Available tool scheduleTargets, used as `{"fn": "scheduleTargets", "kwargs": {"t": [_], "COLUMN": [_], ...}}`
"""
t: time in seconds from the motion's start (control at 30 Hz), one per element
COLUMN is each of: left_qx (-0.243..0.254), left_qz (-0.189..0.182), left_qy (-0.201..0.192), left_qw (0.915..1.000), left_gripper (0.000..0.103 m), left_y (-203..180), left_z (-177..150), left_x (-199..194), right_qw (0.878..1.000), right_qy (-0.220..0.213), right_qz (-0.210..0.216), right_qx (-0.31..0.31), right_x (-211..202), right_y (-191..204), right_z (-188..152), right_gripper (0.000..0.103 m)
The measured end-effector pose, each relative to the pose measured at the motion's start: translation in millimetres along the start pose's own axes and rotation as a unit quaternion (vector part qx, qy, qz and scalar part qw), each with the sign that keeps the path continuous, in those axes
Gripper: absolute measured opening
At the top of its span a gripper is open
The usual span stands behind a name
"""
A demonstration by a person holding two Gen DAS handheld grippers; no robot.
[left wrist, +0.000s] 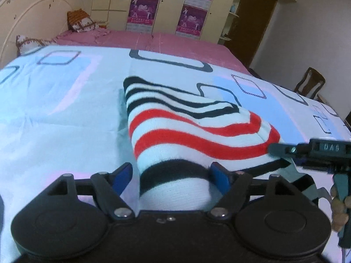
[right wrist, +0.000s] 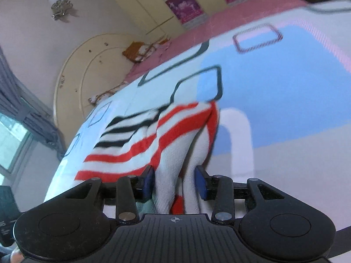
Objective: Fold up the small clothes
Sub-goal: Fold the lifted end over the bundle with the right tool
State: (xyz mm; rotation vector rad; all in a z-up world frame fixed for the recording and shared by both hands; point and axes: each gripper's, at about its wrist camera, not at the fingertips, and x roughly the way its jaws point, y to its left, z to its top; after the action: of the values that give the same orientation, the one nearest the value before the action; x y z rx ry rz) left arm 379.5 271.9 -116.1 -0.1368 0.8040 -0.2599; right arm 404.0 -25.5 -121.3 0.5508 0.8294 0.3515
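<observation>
Pale-blue cotton sheet (left wrist: 65, 114), printed w/ rounded rectangles, covers most of the bed; I use it as the folding surface. A pink sheet (left wrist: 175, 41) shows beyond it, pillows (left wrist: 81, 22) at the headboard, wardrobe w/ purple posters (left wrist: 144, 11) behind.

Striped knit garment (left wrist: 193, 127) (white w/ red and black bands, prob. a small sweater) lies mid-sheet, partly folded: in the left view an upper layer sits diagonally over the lower one, its rounded fold edge toward my right.

Left gripper (left wrist: 173, 173): jaws set wide, blue pads (left wrist: 219, 175) on either side of the near hem, which bulges up between them. No clear pinch visible; I judge it open, straddling the cloth to steady it or about to take it.

Right gripper (right wrist: 175, 180): jaws narrow, blue pads pressing both sides of a bunched white-and-red section that rises into the gap. I judge this a firm hold, lifting the garment's right edge so it can be carried across. In the left view the right gripper's tip (left wrist: 283, 149) meets the fold's red edge. Right view is motion-blurred, so finer detail is unclear.
</observation>
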Motion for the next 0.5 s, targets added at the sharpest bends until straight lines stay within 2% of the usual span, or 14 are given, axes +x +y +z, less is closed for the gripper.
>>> {"fn": "scheduleTargets", "kwargs": {"t": [0.07, 0.13, 0.23, 0.3, 0.43, 0.5], "left_qx": [0.006, 0.003, 0.001, 0.007, 0.026, 0.029], "left_qz": [0.011, 0.018, 0.013, 0.007, 0.017, 0.021], "left_qy": [-0.019, -0.055, -0.081, -0.070, -0.051, -0.042], "left_qw": [0.9997, 0.9983, 0.9967, 0.9975, 0.9982, 0.9985], "left_gripper": [0.074, 0.072, 0.055, 0.042, 0.039, 0.041], "left_y": [1.8, 6.9, 8.4, 6.4, 1.0, 1.4], "left_z": [-2.0, -0.3, 8.2, 16.1, 17.7, 15.8], "left_x": [-14.4, -28.3, -34.2, -25.1, 2.0, 13.5], "right_qw": [1.000, 0.999, 0.997, 0.993, 0.988, 0.981], "right_qy": [-0.018, -0.033, -0.053, -0.054, -0.037, -0.027], "right_qz": [-0.009, -0.009, -0.030, -0.048, -0.063, -0.097], "right_qx": [-0.005, -0.012, -0.054, -0.091, -0.134, -0.165], "right_x": [-7.8, -14.4, -14.1, -5.2, 20.2, 37.6], "right_y": [7.7, 17.0, 35.2, 51.2, 69.0, 72.2], "right_z": [4.8, 11.2, 19.0, 17.4, 4.1, -0.8], "right_gripper": [0.040, 0.040, 0.039, 0.039, 0.039, 0.039]}}
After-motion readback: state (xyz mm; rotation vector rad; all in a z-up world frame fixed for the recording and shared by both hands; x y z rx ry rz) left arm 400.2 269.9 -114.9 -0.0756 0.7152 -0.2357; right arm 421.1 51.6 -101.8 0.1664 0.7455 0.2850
